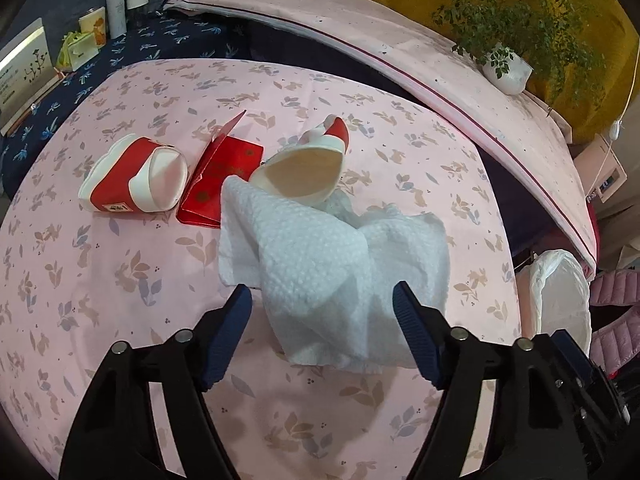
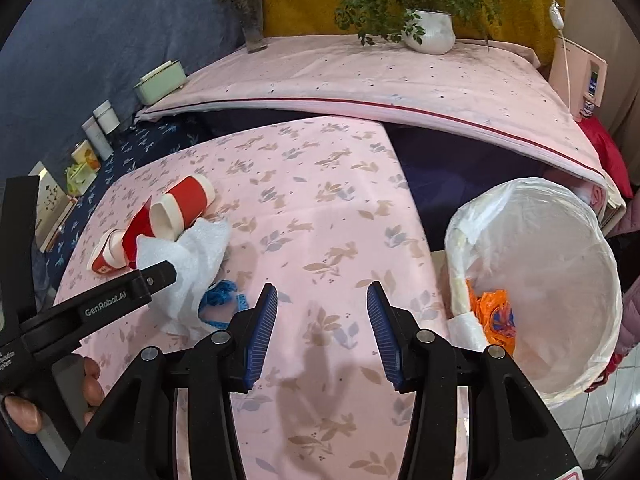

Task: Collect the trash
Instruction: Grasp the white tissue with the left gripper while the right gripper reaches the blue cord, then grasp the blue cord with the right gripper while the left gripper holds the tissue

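Note:
A crumpled white paper towel (image 1: 332,264) lies on the pink floral table (image 1: 120,280), between the open fingers of my left gripper (image 1: 322,312). Behind it lie a tipped red and white paper cup (image 1: 308,164), a red packet (image 1: 220,176) and a second squashed red cup (image 1: 136,180). In the right wrist view the towel (image 2: 192,264), the cups (image 2: 180,208) and a blue string (image 2: 220,296) lie at left. My right gripper (image 2: 322,320) is open and empty over the table, left of the lined trash bin (image 2: 560,280) holding orange trash (image 2: 494,312).
A higher pink-covered surface (image 2: 360,76) behind carries a potted plant (image 2: 430,30), a flower vase (image 2: 252,24) and a green box (image 2: 160,80). Boxes and containers (image 1: 116,8) stand on the dark blue cloth at far left. The bin also shows at the right (image 1: 560,300).

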Tool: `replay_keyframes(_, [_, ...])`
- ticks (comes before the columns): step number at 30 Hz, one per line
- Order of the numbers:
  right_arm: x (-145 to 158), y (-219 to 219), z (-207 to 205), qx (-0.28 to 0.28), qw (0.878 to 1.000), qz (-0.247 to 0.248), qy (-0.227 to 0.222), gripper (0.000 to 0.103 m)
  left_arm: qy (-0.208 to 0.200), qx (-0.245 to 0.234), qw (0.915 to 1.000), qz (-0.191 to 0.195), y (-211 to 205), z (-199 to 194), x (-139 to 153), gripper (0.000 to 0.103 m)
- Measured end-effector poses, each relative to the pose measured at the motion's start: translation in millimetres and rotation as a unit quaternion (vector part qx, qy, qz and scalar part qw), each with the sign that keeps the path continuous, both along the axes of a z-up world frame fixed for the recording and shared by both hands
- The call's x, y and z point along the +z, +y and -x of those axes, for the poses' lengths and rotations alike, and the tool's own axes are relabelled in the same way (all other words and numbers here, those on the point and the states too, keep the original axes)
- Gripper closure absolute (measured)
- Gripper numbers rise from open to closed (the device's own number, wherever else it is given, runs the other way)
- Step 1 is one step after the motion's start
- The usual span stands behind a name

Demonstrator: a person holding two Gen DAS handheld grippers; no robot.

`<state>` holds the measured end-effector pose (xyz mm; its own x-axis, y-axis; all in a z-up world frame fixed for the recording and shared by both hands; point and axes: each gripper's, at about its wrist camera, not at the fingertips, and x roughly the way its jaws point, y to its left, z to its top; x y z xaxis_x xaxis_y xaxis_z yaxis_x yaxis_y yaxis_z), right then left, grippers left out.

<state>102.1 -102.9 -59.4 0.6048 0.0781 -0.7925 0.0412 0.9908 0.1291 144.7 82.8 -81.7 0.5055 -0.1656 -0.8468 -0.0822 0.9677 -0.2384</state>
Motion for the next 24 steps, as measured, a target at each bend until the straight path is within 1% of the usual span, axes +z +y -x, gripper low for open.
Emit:
replay_keyframes(3, [-5.4,15.6,-4.7,0.012,1.000,0.003,0.008,0.057,0.006,-0.011,0.9999,0.006,2.7,-4.3,-5.3,0.054])
replay_keyframes(5, [-8.5,24.0,-8.2,0.020,1.000,0.005,0.012,0.057,0.008,-0.020,0.9997,0.007,4.7,-4.8,-7.7,0.071])
replay_keyframes(7, [-12.1,31.6,-11.6,0.025,1.000,0.007,0.017,0.057,0.010,-0.032,0.9994,0.011,7.9,-4.7,-9.8,0.086])
replay_keyframes(8, [-13.7,34.8,-13.5,0.028,0.999,0.006,0.019,0.057,0.010,-0.035,0.9993,0.012,10.0,-3.9,-10.0,0.091])
replay_keyframes(11, [-17.9,44.0,-18.7,0.033,0.999,0.004,0.027,0.057,0.001,-0.031,0.9995,0.000,20.7,1.2,-5.7,0.098])
replay_keyframes(13, [-19.5,50.4,-21.6,0.037,0.999,0.003,0.030,0.057,-0.006,-0.026,0.9996,-0.008,29.9,4.8,-0.8,0.098])
replay_keyframes(17, [-22.6,62.6,-27.9,0.046,0.998,0.003,0.033,0.057,-0.021,-0.019,0.9995,0.009,53.1,15.8,13.1,0.098])
replay_keyframes(20, [-25.8,73.6,-32.2,0.055,0.998,-0.002,0.038,0.057,-0.034,-0.014,0.9993,-0.004,66.7,24.0,22.0,0.098])
replay_keyframes(23, [-31.3,88.3,-34.4,0.068,0.997,-0.003,0.044,0.057,-0.029,0.002,0.9996,0.000,83.5,28.3,22.0,0.098])
replay_keyframes(24, [-33.8,93.6,-34.9,0.073,0.996,-0.004,0.047,0.057,-0.028,0.007,0.9996,-0.005,88.1,29.6,21.2,0.098])
